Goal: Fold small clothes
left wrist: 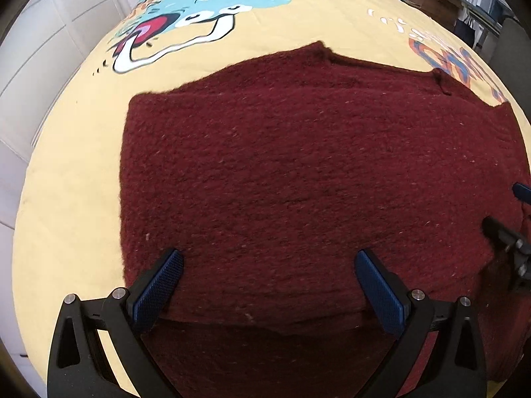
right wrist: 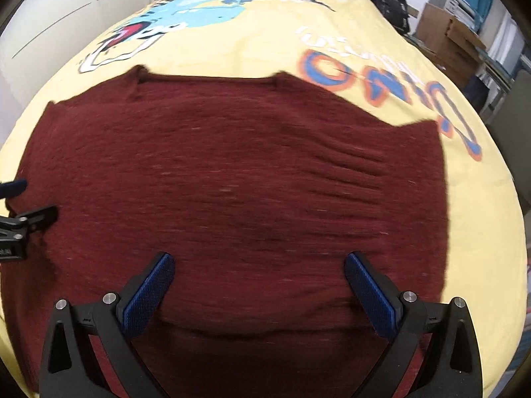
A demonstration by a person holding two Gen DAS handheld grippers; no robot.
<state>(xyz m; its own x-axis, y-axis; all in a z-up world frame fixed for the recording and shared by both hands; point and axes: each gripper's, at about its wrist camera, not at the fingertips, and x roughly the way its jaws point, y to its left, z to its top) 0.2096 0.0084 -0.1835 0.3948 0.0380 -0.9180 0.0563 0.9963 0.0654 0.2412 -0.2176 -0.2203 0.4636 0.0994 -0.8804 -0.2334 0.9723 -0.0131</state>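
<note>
A dark red knitted sweater (left wrist: 298, 172) lies spread flat on the yellow printed bedspread (left wrist: 76, 179), its neckline at the far side. A folded edge runs across its near part, just in front of both grippers. My left gripper (left wrist: 268, 258) hangs open above the sweater's near left part, nothing between its blue pads. My right gripper (right wrist: 259, 262) is open wide above the near right part of the sweater (right wrist: 232, 179), empty too. Each gripper shows at the other view's edge: the right gripper (left wrist: 507, 219) and the left gripper (right wrist: 23, 202).
The bedspread (right wrist: 252, 49) carries a cartoon dinosaur print (left wrist: 205, 3) and large lettering (right wrist: 381, 83). White cupboard doors (left wrist: 36, 53) stand left of the bed. A black bag (right wrist: 390, 0) and cardboard boxes (right wrist: 444, 33) sit at the far right.
</note>
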